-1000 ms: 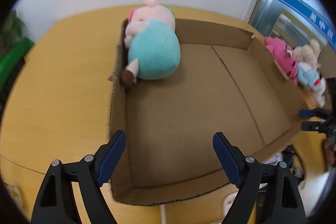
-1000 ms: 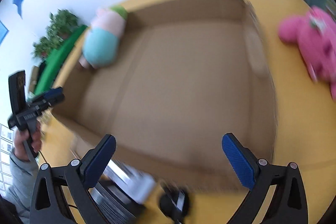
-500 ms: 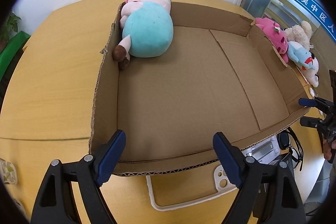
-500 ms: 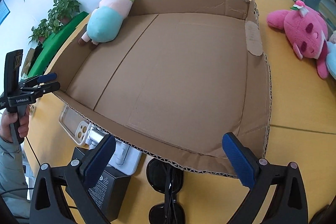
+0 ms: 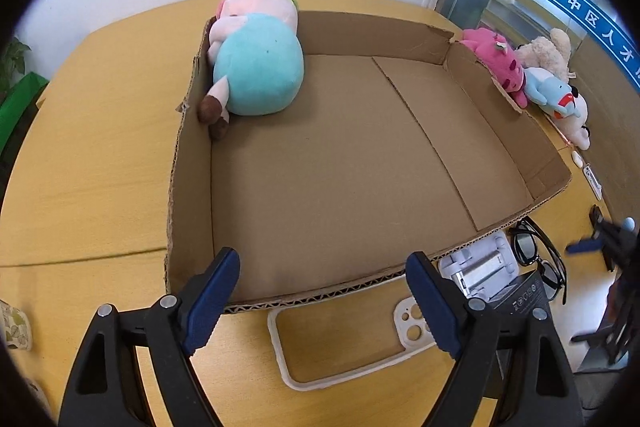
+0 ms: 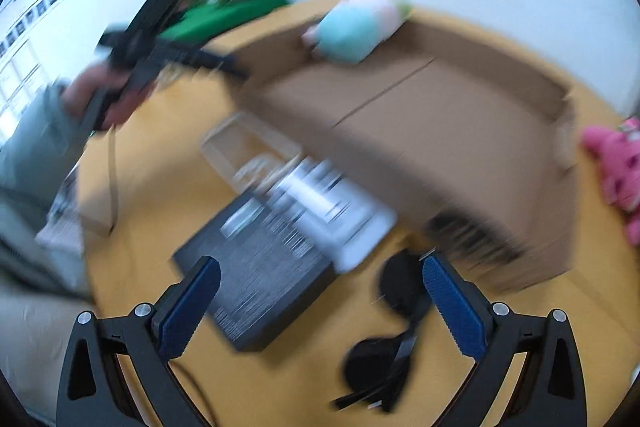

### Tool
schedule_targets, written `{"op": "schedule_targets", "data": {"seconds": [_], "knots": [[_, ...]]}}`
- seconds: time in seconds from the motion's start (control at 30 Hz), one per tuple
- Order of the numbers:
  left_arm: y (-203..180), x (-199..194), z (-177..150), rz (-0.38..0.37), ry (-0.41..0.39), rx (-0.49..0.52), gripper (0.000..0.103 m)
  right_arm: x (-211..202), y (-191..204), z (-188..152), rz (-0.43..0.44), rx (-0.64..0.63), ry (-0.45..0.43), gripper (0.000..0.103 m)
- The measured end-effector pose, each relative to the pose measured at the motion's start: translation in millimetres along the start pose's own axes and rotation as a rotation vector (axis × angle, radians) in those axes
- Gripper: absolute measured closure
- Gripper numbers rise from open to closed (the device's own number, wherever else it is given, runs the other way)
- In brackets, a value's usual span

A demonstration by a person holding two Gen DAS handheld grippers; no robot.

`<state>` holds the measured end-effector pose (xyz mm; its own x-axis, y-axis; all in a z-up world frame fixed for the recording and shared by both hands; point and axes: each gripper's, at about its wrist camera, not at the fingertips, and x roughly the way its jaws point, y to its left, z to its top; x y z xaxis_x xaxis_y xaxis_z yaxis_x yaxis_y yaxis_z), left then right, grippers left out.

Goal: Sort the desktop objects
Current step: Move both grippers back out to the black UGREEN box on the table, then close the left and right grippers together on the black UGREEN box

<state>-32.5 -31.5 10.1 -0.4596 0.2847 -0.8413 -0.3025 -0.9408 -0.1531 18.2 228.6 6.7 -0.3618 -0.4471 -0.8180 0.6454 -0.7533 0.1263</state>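
Observation:
A shallow cardboard box [image 5: 360, 155] lies on the yellow table with a teal and pink plush [image 5: 256, 71] in its far left corner. My left gripper [image 5: 326, 291] is open over the box's near wall, nothing between its pads. A white phone case [image 5: 344, 351] lies just in front of that wall. The right wrist view is blurred. There my right gripper [image 6: 320, 279] is open above a black box [image 6: 256, 267] and black sunglasses [image 6: 400, 311], touching neither. A white stand [image 6: 332, 207] lies between them and the cardboard box [image 6: 440, 123].
A pink plush [image 5: 496, 63], a cream plush [image 5: 548, 47], a blue plush [image 5: 548, 95] and a white plush [image 5: 576, 127] lie outside the box's right wall. Small white items [image 5: 588, 171] lie near the table's right edge. A green planter [image 6: 224, 15] stands behind the table.
My left gripper drew back from inside the box to its near wall, bringing the phone case into view. My right gripper rolled and swung from the box to over the black box and sunglasses.

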Motion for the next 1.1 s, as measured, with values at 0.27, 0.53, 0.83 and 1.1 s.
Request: {"op": "schedule_targets", "data": {"seconds": [0.27,0.53,0.83,1.1], "knots": [[-12,-25,-10,0.047,-0.105,-0.008,0.017,39,10,-25,0.105,0.001,0.087,0.0],[-64,-29,-48,-0.233,-0.111,-0.018,0.017,80,33,-20,-0.025,-0.147,0.087,0.007],[-93,56,-87,-0.462,0.14,-0.147,0.021,85,35,-19,-0.036,-0.162,0.049,0.008],[-107,46,-95,-0.412,0.11,-0.095,0.023,87,47,-24,-0.07,-0.118,0.009,0.003]]}}
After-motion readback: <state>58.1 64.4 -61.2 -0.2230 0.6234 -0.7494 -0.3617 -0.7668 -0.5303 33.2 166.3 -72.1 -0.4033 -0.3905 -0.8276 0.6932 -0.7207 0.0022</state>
